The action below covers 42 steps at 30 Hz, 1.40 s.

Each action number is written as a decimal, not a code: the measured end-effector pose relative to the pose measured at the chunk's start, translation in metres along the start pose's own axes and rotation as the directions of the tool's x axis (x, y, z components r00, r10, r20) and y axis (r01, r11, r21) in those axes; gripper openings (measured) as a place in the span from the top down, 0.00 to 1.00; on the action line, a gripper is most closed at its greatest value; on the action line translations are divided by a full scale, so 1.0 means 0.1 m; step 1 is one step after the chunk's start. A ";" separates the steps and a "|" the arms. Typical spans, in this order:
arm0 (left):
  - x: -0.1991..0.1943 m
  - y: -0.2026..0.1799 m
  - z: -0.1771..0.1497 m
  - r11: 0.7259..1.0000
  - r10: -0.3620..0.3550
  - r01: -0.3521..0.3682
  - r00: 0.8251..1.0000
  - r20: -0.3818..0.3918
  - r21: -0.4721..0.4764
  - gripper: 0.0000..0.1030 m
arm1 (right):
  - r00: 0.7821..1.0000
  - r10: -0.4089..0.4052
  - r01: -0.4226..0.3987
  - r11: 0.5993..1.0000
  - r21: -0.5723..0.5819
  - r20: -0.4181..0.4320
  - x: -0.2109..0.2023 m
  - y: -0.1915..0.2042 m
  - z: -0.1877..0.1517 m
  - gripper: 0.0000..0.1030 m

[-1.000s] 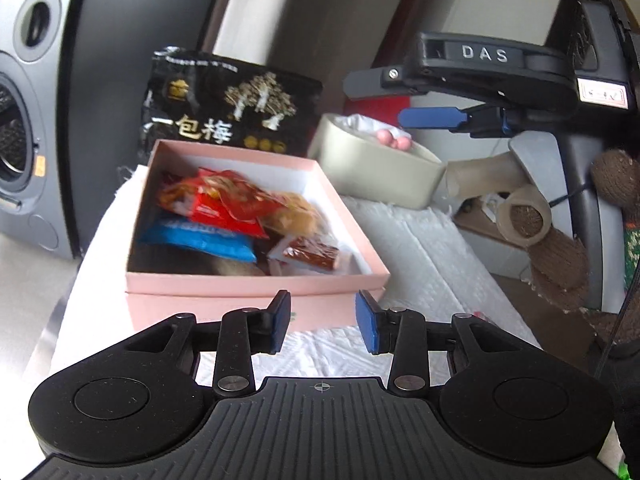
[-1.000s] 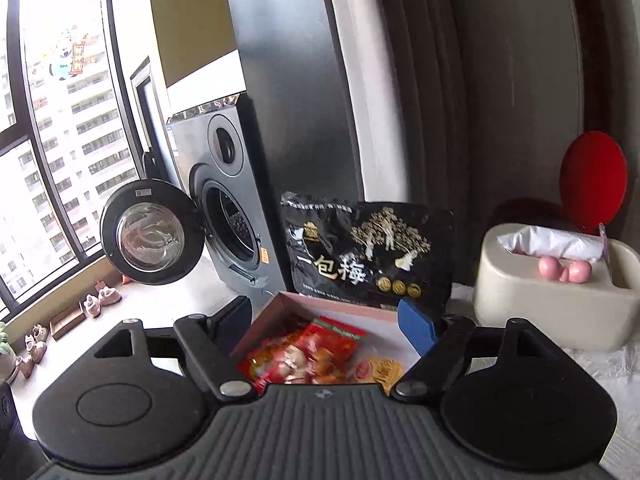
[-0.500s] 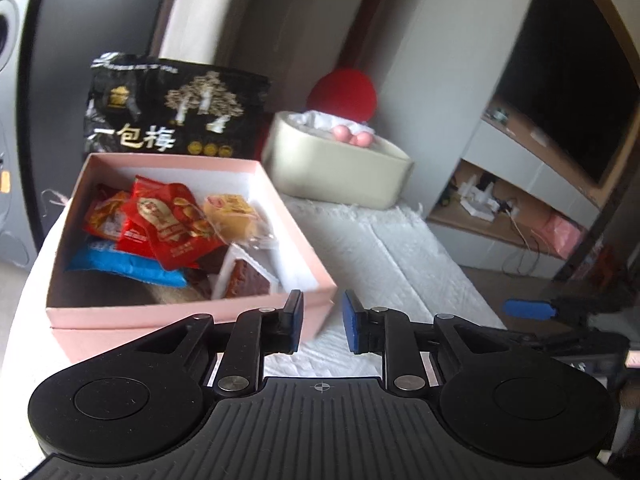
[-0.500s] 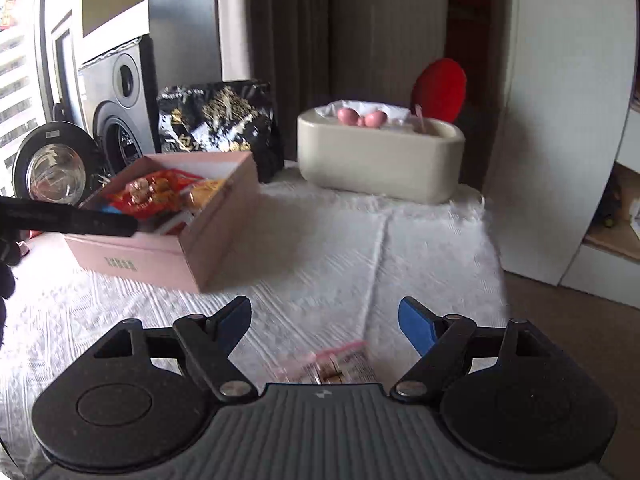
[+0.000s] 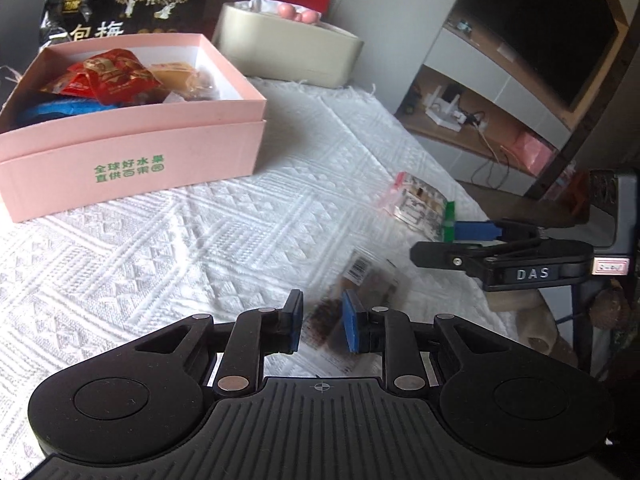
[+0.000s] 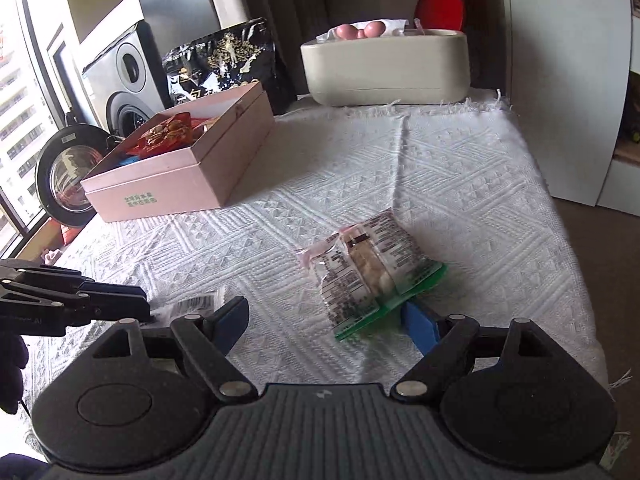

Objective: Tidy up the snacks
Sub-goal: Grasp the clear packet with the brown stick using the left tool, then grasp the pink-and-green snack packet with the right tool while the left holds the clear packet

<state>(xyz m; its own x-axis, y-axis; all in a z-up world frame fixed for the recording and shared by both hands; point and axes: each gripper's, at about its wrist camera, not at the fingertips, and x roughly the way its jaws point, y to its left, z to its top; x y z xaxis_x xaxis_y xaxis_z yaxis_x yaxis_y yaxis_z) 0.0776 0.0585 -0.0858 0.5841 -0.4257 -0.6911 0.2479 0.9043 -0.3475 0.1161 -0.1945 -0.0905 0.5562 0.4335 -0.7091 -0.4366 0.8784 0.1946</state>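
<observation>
A pink box (image 5: 132,152) holding several snack packets stands at the back left of the white cloth; it also shows in the right wrist view (image 6: 180,172). A clear packet with green edge (image 6: 372,276) lies on the cloth just ahead of my right gripper (image 6: 324,320), which is open and empty; the packet also shows in the left wrist view (image 5: 420,208). A brown snack packet (image 5: 356,292) lies between and ahead of my left gripper's (image 5: 320,324) narrowly open jaws, not gripped.
A black plum snack bag (image 5: 124,4) stands behind the box. A beige tissue box (image 6: 384,68) sits at the back. A washing machine (image 6: 120,76) is left of the table. The cloth's edge drops off to the right (image 6: 576,264).
Both grippers have pulled back from the pink box and come down toward the near part of the cloth, over the two loose packets. The left jaws narrowed, then widened slightly.
</observation>
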 end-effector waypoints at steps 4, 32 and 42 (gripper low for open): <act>-0.15 -0.25 0.00 0.992 0.039 -0.043 0.998 0.042 0.119 0.76 | 1.000 -0.031 0.031 0.999 -0.044 0.002 -0.03 0.06 -0.04 0.17; 0.31 -0.47 0.05 0.934 0.108 -0.085 0.993 -0.047 0.346 0.46 | 0.999 -0.006 0.005 1.000 0.020 0.037 -0.02 -0.07 -0.09 0.00; 0.27 -0.46 -0.04 0.945 0.114 -0.112 0.993 0.010 0.307 0.47 | 0.997 -0.061 0.051 0.980 -0.194 -0.047 -0.03 0.11 -0.01 0.02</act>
<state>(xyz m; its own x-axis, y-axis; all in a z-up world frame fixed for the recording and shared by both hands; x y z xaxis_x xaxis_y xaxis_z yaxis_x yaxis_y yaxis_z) 0.0788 0.0048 -0.0914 0.6165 -0.3192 -0.7198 0.4059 0.9122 -0.0569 0.1084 -0.1862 -0.0870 0.5481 0.3691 -0.7506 -0.5369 0.8434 0.0227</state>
